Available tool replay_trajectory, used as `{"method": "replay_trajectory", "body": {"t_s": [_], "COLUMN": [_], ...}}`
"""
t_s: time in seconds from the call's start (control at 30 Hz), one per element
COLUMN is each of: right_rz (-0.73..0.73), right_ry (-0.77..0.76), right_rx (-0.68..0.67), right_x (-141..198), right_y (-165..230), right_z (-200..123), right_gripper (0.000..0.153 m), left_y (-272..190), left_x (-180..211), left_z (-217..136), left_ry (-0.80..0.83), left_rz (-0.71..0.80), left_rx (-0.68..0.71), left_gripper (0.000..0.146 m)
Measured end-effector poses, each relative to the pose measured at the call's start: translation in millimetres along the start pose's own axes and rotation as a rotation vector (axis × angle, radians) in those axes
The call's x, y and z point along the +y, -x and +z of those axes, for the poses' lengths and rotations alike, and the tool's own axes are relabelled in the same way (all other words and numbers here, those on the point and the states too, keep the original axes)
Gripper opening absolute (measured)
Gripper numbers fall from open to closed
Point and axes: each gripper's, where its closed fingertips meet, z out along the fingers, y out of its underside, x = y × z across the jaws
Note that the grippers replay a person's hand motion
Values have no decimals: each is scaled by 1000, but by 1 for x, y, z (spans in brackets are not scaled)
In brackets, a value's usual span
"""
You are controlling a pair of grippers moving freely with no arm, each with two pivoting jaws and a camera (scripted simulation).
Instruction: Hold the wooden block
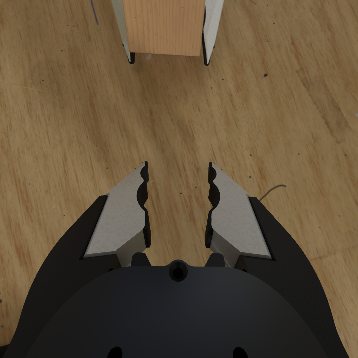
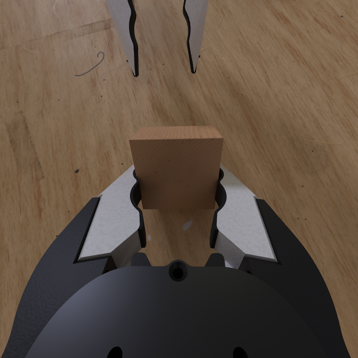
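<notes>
The wooden block [image 2: 176, 151] is a light brown cuboid gripped between the pads of my right gripper [image 2: 178, 168], which is shut on its two sides. The block's far end sticks out past the fingertips. In the left wrist view the same block [image 1: 163, 27] shows at the top centre, with the right gripper [image 1: 169, 62] clamped around it. My left gripper [image 1: 178, 164] is open and empty, and points at the block from a distance. It also shows in the right wrist view [image 2: 164, 73], at the top, facing the block.
Both grippers are over a wooden table top [image 1: 77, 116] with dark specks. A thin dark curl [image 1: 273, 190] lies to the right of my left gripper, and a purple line [image 1: 95, 13] is at the far left.
</notes>
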Motion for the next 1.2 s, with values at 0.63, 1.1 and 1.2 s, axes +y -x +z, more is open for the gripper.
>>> {"method": "replay_trajectory", "body": {"t_s": [0.63,1.1,1.2], "right_rz": [-18,-15,-13], "right_ry": [-20,-18,-19], "right_rx": [-18,-15,-12], "right_x": [1,0,0], "right_y": [-1,-1,-1], "right_z": [-1,-1,0], "right_gripper": [78,77,77], "left_y": [23,22,22], "left_x": [-76,-71,-71], "left_z": [17,28,29], "left_ry": [-182,-89,-56], "left_rz": [109,110,124], "left_rx": [-150,-98,-86], "left_gripper": [0,0,0]}}
